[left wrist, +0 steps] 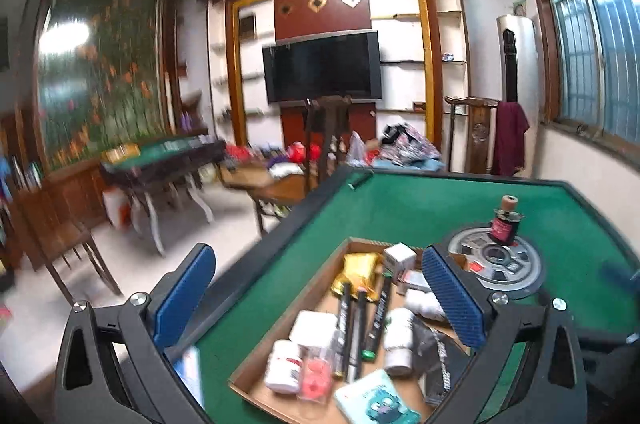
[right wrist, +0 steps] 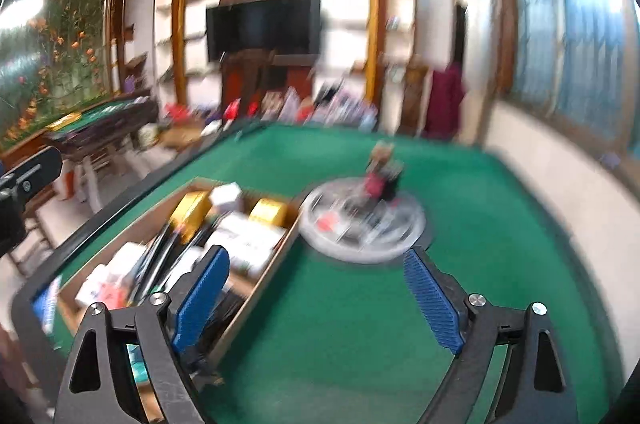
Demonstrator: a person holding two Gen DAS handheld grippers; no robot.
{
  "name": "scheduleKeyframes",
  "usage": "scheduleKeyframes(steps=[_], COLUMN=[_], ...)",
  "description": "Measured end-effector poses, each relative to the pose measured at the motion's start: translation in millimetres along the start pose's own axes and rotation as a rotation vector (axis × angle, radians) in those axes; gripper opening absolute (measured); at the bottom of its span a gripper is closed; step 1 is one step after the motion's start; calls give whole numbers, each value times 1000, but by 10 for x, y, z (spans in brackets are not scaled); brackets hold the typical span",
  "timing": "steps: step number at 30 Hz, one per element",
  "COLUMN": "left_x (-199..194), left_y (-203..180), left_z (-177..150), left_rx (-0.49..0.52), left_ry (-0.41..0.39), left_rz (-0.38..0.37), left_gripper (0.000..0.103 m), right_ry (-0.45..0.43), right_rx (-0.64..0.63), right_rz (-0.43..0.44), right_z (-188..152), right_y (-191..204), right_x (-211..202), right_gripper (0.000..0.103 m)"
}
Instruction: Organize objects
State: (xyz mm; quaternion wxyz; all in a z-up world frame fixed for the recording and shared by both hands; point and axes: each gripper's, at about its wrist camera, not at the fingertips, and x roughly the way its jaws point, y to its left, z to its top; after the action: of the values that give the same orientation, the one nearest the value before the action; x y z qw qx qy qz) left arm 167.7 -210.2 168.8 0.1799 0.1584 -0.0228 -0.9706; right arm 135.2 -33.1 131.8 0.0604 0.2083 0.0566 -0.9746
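Both my left gripper [left wrist: 320, 296] and right gripper [right wrist: 316, 300] gape wide, empty; most clutter fills the cardboard box [left wrist: 280, 308]; one small bottle [left wrist: 505, 222] at two o'clock awaits, I judge.

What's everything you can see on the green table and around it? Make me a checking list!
Surface: green felt table with a dark rim and a round silver centre plate.
Job's things: open cardboard box holding white pill bottles, black pens, a gold packet, small white boxes and more.
Clutter: a small dark bottle stands upright on the centre plate.
Grippers: left gripper open and empty, over the box; right gripper open and empty, over bare felt beside the box.
Cables: nothing seen.
Surroundings: television, second green table, window, maroon cloth on a rack.
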Motion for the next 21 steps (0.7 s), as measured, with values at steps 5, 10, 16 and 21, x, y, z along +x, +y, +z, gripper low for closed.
scheduleKeyframes(steps=[5, 10, 16, 21], left_x=[-145, -50, 132, 250], left_y=[-22, 8, 148, 355], left_z=[-56, -109, -233, -334], left_rx=[-17, -32, -103, -167], left_ry=[-16, 64, 161, 204], left_rz=[52, -4, -32, 23], left_gripper=[103, 103, 103, 103], right_ry=[-72, -26, 25, 84], right_rx=[36, 41, -56, -82], right_rz=[-22, -58, -15, 60], right_z=[87, 85, -31, -111], right_y=[-109, -110, 145, 310], right_x=[6, 60, 179, 238], right_gripper=[103, 103, 103, 103])
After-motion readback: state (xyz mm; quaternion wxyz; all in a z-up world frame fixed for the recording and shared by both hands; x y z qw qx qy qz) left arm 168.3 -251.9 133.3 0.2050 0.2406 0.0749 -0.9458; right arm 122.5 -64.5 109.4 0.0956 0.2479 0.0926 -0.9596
